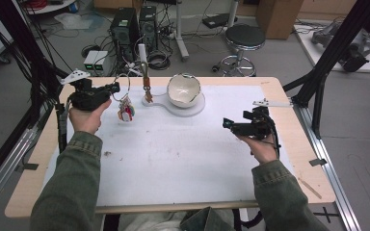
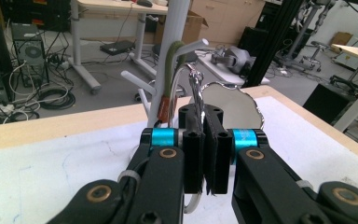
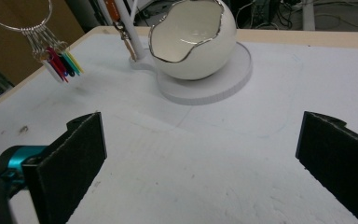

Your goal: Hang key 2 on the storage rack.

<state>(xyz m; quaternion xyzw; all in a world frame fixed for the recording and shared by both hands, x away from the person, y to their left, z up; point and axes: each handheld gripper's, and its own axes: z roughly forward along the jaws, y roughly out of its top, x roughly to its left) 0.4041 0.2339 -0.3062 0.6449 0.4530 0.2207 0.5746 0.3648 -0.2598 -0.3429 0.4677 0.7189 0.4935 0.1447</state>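
Forearms in green sleeves come up from the bottom of the high view. The left gripper (image 1: 112,88) is raised at the table's far left, its jaws pressed on a thin wire ring (image 1: 124,86); a bunch of coloured tags (image 1: 126,112) dangles below the ring, too small to count. Just beside it stands a white peg stand (image 1: 144,72), its top lost against floor clutter. The right gripper (image 1: 227,123) sits low at the right, well apart from the ring, its jaws hard to read from above.

Left gripper view: the black jaws are closed on the ring (image 2: 196,91), most of whose loop is hidden behind them. The stand's post (image 2: 172,56) is cut off at the top, and the egg-shaped bowl (image 2: 242,105) peeks out behind the jaws.

Right gripper view: its jaws stand wide with bare mat between them. The bowl (image 3: 193,39) rests on a round white base (image 3: 223,81); the ring (image 3: 14,25) is cut by the frame edge, and the tags (image 3: 60,63) overlap one another.
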